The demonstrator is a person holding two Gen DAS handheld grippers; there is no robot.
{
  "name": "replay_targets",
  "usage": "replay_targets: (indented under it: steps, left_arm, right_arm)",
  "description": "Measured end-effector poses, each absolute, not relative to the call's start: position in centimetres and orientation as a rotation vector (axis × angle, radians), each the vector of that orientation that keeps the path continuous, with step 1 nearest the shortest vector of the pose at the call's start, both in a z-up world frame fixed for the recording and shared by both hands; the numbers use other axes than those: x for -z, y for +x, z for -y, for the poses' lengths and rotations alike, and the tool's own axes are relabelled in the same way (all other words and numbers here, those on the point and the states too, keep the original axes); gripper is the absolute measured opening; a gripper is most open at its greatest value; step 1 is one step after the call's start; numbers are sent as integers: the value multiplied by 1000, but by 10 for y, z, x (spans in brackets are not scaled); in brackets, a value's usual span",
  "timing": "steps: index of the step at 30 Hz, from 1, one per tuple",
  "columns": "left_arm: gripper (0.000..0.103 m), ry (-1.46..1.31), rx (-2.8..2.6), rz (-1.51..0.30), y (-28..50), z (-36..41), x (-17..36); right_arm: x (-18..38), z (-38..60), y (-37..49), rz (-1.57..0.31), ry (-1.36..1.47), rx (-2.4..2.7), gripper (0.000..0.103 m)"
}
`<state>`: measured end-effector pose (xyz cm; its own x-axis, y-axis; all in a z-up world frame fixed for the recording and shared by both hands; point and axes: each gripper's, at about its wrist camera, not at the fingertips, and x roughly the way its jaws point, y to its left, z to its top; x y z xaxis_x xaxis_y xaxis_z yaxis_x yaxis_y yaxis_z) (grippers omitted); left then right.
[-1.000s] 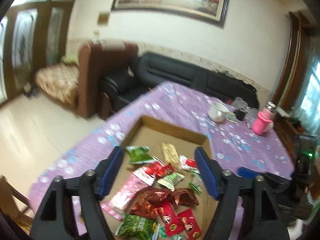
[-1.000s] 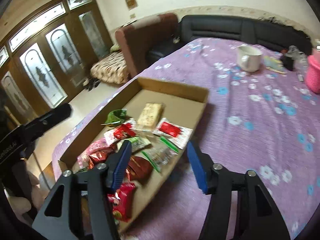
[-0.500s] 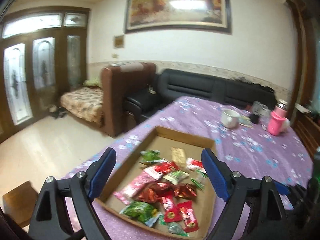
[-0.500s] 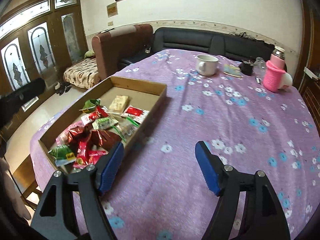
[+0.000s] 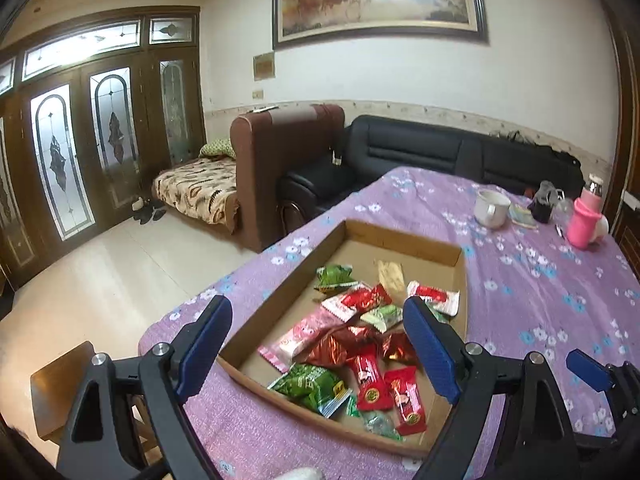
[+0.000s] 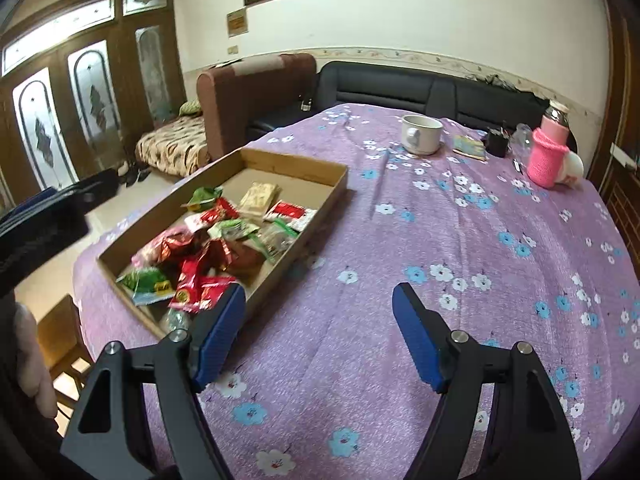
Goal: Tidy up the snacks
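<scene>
A shallow cardboard box (image 5: 402,239) lies on the purple flowered tablecloth and also shows in the right wrist view (image 6: 294,162). It holds several snack packets: red ones (image 5: 370,378), green ones (image 5: 310,385), a pink one (image 5: 304,334) and a beige bar (image 6: 260,197). My left gripper (image 5: 318,342) is open and empty, held back above the box's near end. My right gripper (image 6: 318,330) is open and empty above bare cloth, to the right of the box.
A white mug (image 6: 421,134), a pink bottle (image 6: 548,158), a small black item (image 6: 497,143) and a booklet (image 6: 468,146) stand at the table's far end. A black sofa (image 5: 440,156) and a brown armchair (image 5: 280,168) stand beyond. A wooden stool (image 5: 60,384) is at the near left.
Both grippers have pulled back and up from the box, so more of the table and room shows. Both stay open and empty. The snacks have not moved.
</scene>
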<state>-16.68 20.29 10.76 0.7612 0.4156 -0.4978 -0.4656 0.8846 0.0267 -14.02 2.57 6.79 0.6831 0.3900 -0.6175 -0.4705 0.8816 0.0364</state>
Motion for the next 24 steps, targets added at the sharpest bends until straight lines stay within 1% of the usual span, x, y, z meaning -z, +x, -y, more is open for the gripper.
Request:
replay_targets:
  steps: [7,24]
  left_arm:
    - [87,-139,-419,-580,-166,-205,-99]
    - [87,-154,-390,-636,-159,-206,-89]
  right_arm:
    - [-63,-40,-146,-668,-176,-499,77]
    - [-58,-47,-147,-695,-188,-505,78]
